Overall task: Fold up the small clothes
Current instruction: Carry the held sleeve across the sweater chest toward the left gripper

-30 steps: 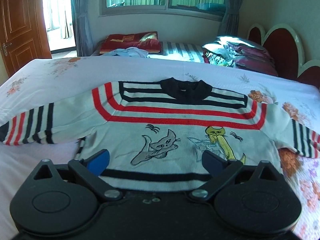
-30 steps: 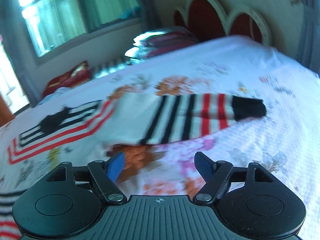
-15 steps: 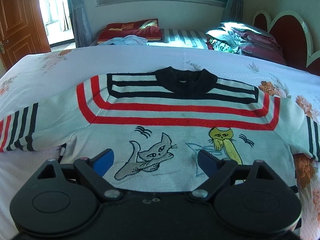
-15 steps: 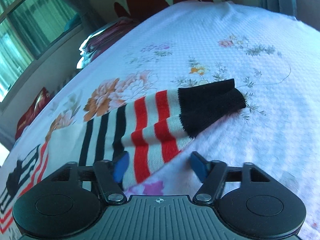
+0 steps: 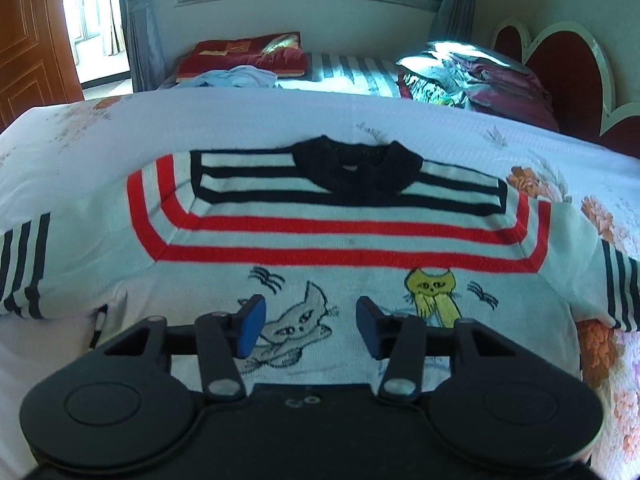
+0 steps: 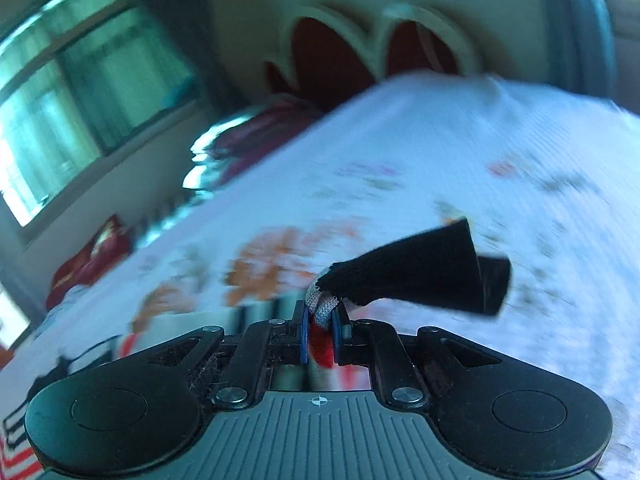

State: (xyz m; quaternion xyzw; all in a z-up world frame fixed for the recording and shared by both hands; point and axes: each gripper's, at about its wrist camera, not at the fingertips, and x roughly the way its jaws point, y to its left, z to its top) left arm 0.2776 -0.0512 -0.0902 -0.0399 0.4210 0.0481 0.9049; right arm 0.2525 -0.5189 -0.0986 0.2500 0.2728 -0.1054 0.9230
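A small white sweater (image 5: 344,240) with red and black stripes, a black collar and two cat pictures lies flat, front up, on the flowered bedspread (image 5: 240,120). My left gripper (image 5: 310,326) is open and empty, hovering low over the sweater's lower front by the grey cat. My right gripper (image 6: 320,330) is shut on the end of the sweater's right sleeve (image 6: 424,276). The black cuff sticks out past the fingers and is lifted off the bed. The right wrist view is motion-blurred.
A red scalloped headboard (image 5: 560,60) stands at the right. Dark pillows and bedding (image 5: 472,76) lie near it. A second bed with a red cushion (image 5: 240,56) and a pale cloth sits under the window. A wooden door (image 5: 28,52) is at the left.
My right gripper closed on the sleeve end and lifted it off the bed. My left gripper moved forward over the sweater and its jaws narrowed but stay open.
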